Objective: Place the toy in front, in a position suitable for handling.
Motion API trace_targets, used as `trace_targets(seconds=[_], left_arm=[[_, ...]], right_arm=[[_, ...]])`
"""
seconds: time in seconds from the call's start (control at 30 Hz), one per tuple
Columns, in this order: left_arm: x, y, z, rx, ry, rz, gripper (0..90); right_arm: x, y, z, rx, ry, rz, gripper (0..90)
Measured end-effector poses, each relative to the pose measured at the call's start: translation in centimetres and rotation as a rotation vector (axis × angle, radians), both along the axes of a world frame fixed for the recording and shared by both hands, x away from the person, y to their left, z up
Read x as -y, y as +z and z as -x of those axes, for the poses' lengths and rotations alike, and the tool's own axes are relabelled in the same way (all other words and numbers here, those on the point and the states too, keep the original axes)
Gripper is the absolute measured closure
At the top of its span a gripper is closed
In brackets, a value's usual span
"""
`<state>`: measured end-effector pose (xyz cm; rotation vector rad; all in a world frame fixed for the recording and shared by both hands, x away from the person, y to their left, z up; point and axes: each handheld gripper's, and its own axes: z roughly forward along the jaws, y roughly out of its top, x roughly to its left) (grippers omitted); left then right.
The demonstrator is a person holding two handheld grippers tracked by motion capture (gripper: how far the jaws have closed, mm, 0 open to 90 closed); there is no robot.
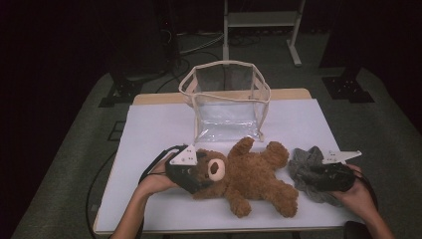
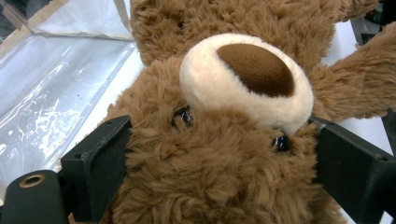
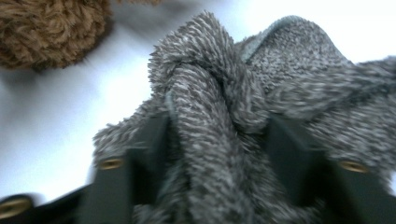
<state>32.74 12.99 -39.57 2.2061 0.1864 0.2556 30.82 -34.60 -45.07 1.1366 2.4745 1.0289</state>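
A brown teddy bear (image 1: 249, 177) lies on its back on the white table top (image 1: 149, 129), head to the left. My left gripper (image 1: 200, 174) has its jaws on either side of the bear's head (image 2: 210, 154), and the fur presses against both. At the right lies a grey fuzzy cloth (image 1: 304, 162). My right gripper (image 1: 318, 177) is on it, and a bunched fold of the cloth (image 3: 210, 116) is pinched between its jaws. The right gripper view is blurred.
A clear plastic bag (image 1: 226, 99) with a cream rim stands open at the back middle of the table; its side (image 2: 56, 93) lies just beyond the bear's head. A bear paw (image 3: 46, 28) is near the cloth. Dark floor surrounds the table.
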Motion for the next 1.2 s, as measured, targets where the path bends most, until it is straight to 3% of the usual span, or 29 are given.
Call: trace_targets(seconds=[0.13, 0.27, 0.4, 0.47, 0.57, 0.6, 0.63, 0.7, 0.77, 0.8, 0.83, 0.97, 1.07, 1.2], left_arm=[[0.2, -0.2, 0.1, -0.005, 0.008, 0.005, 10.3], [0.2, -0.2, 0.1, -0.006, 0.015, 0.010, 10.4], [0.3, -0.3, -0.1, -0.012, 0.017, 0.014, 10.5], [0.4, -0.2, -0.1, -0.011, 0.018, 0.009, 10.4], [0.5, -0.1, 0.0, -0.004, 0.018, 0.002, 10.4], [0.5, -0.1, 0.0, -0.004, 0.018, 0.002, 10.4], [0.6, -0.1, 0.0, -0.001, 0.020, -0.001, 10.4], [0.7, 0.0, 0.0, 0.001, 0.020, -0.005, 10.4], [0.8, 0.0, 0.0, -0.002, 0.021, -0.001, 10.4], [0.8, 0.0, 0.0, -0.002, 0.021, -0.001, 10.5], [0.9, 0.1, -0.1, 0.001, 0.021, -0.004, 10.5], [0.9, 0.0, 0.0, 0.006, 0.027, -0.008, 10.6], [0.8, 0.1, -0.1, 0.003, 0.026, 0.011, 10.8], [0.5, 0.5, 0.0, 0.016, 0.014, 0.001, 12.8]], right_arm=[[0.4, 0.3, -0.2, -0.064, -0.022, -0.042, 71.6], [1.3, 0.5, -0.3, -0.115, -0.018, -0.141, 76.2], [1.2, 2.7, 0.4, -0.080, 0.022, -0.233, 76.5], [0.6, 5.0, 0.9, -0.042, 0.063, -0.274, 76.4], [-1.1, 8.1, 1.3, 0.014, 0.143, -0.288, 76.2], [-1.1, 8.1, 1.3, 0.014, 0.143, -0.288, 76.2], [-3.5, 10.1, 1.4, 0.035, 0.233, -0.305, 76.1], [-5.6, 10.9, 1.3, 0.041, 0.294, -0.295, 76.0], [-8.2, 11.1, 1.0, 0.047, 0.352, -0.275, 75.8], [-8.2, 11.1, 1.0, 0.047, 0.352, -0.275, 75.8], [-10.8, 10.6, 0.4, 0.040, 0.392, -0.248, 75.5], [-13.2, 9.0, -0.6, 0.014, 0.425, -0.222, 75.1], [-12.4, 8.9, -0.4, 0.018, 0.406, -0.233, 75.0], [-10.0, 8.1, 0.5, 0.001, 0.361, -0.233, 74.9]])
